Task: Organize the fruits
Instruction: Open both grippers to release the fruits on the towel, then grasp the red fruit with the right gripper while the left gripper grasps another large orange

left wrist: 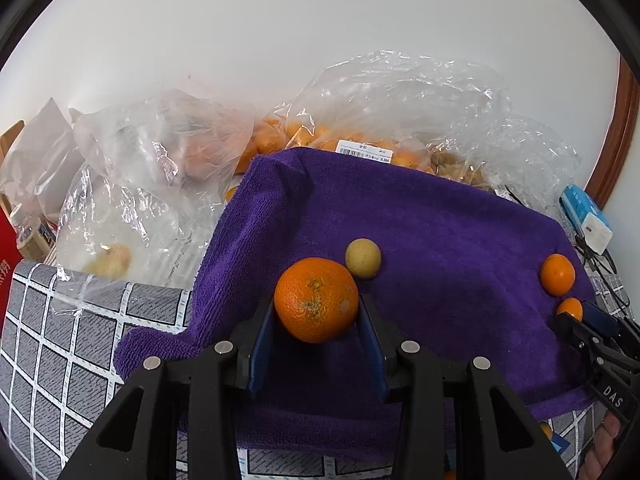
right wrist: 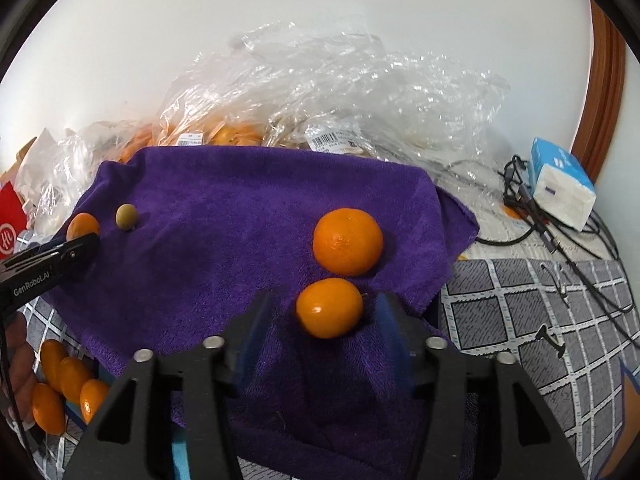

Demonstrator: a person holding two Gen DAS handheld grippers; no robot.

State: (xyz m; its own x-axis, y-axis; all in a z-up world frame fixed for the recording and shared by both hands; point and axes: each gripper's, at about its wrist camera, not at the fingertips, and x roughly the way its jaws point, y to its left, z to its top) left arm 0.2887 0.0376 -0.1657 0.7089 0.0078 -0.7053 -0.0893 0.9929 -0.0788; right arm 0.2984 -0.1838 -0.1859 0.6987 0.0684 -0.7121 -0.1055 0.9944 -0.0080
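Observation:
A purple towel (left wrist: 420,232) (right wrist: 240,208) covers the table. My left gripper (left wrist: 318,316) is shut on a large orange (left wrist: 316,300), which also shows in the right wrist view (right wrist: 82,225). A small yellow-green fruit (left wrist: 363,258) (right wrist: 127,216) lies just behind it. My right gripper (right wrist: 326,312) is open around a small mandarin (right wrist: 329,307) on the towel, with gaps on both sides. A bigger mandarin (right wrist: 347,241) (left wrist: 557,274) lies just beyond it.
Clear plastic bags of fruit (left wrist: 360,120) (right wrist: 320,92) are piled behind the towel against the white wall. Several mandarins (right wrist: 60,384) lie at the lower left. A blue tissue pack (right wrist: 560,184) and black cables (right wrist: 560,232) sit on the checked tablecloth (right wrist: 540,320) at right.

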